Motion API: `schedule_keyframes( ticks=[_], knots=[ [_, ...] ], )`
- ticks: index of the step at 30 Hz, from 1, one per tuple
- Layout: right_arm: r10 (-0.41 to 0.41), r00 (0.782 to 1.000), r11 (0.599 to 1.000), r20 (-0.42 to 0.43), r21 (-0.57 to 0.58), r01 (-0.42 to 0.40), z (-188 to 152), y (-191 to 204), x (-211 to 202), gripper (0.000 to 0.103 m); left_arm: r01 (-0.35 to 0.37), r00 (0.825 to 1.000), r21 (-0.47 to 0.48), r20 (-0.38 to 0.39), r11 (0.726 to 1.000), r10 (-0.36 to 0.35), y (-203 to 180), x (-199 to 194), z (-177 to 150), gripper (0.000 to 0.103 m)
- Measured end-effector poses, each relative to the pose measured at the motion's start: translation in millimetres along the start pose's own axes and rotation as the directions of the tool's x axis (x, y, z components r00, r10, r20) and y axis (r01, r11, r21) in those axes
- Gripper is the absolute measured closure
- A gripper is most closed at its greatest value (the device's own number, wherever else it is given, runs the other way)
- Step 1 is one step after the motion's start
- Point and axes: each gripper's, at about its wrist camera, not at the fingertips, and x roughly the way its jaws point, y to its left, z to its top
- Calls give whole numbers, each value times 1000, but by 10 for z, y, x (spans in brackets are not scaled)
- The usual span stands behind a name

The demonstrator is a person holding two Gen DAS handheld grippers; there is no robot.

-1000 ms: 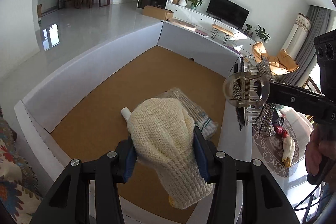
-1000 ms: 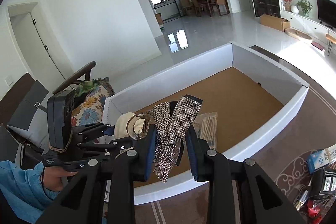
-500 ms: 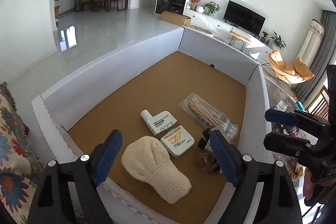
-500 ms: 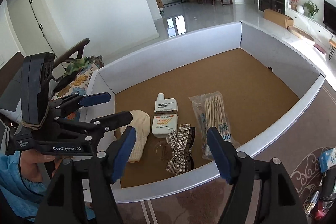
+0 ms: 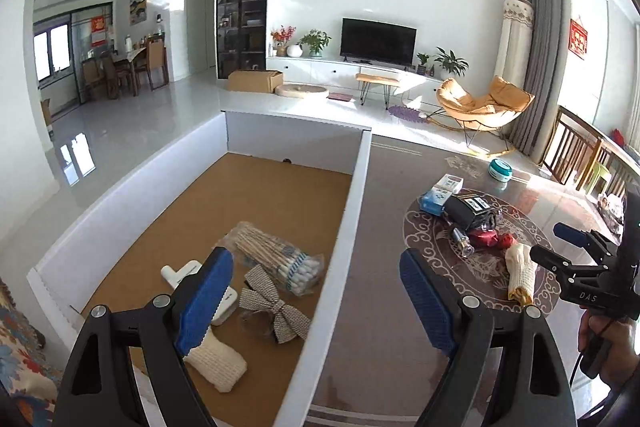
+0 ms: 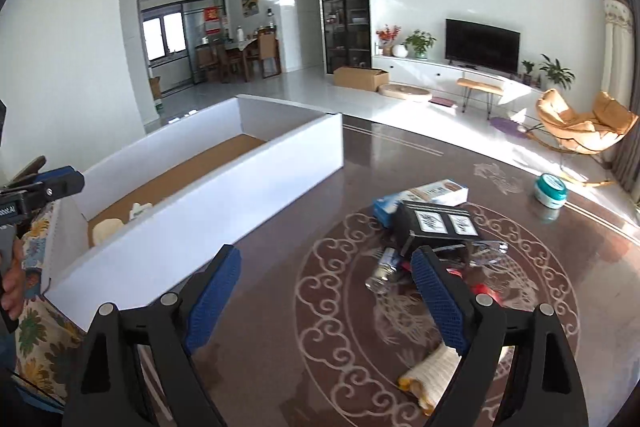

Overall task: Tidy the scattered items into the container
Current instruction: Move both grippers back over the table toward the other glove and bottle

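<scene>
The white box [image 5: 352, 227] with a cardboard floor holds a cream glove [image 5: 216, 363], a rhinestone bow [image 5: 276, 303], a cotton swab pack [image 5: 276, 259] and a white tube [image 5: 180, 273]. My left gripper [image 5: 316, 263] stands open and empty over the box's right wall. My right gripper [image 6: 326, 259] hovers over the table, its jaws opening with nothing between them. A second cream glove [image 6: 432, 371] lies under its right finger. Beyond it lie a black pouch [image 6: 436, 227], a small bottle [image 6: 384, 271] and clear glasses [image 6: 488, 251].
On the dark patterned table [image 6: 328, 311] also lie a blue tissue pack [image 5: 434, 197], a small carton [image 5: 450, 183], a red item [image 5: 488, 239] and a teal jar [image 6: 551, 190]. A flowered cushion [image 6: 44, 331] sits at the box's near left. A hand [image 5: 608, 335] holds the right gripper.
Both grippers let go: the glove and the bow now lie in the box. Both jaws spread wide, and both grippers swung right, the right one out over the table pile.
</scene>
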Motion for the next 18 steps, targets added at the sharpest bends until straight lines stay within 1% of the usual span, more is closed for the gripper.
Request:
schedule_keyframes(
  ticks=[1,3,6,9,12,18],
  knots=[
    [-58,998,998,-15,20,58,-112,-173,-67,11,15,1000,21,-5,1000,-15,-129,19,10,17],
    [-150,987,986,-53,59,154,-342,-493,-177,10,48,999,58,-23,997,-46,-387,81,27,16],
    [-235,964,960,-123,122,250,-654,-971,-293,10,85,995,116,-55,990,-79,-744,182,33,15],
    [-271,945,936,-183,180,303,-930,-1270,-357,10,93,994,172,-75,981,-81,-1029,297,8,15],
    [-284,934,922,-218,204,328,-1128,-1387,-411,10,98,992,212,-101,972,-78,-1249,421,-74,15],
    [-305,920,912,-244,204,356,-1191,-1381,-380,10,100,987,252,-144,963,-65,-1496,708,-213,15]
  ],
)
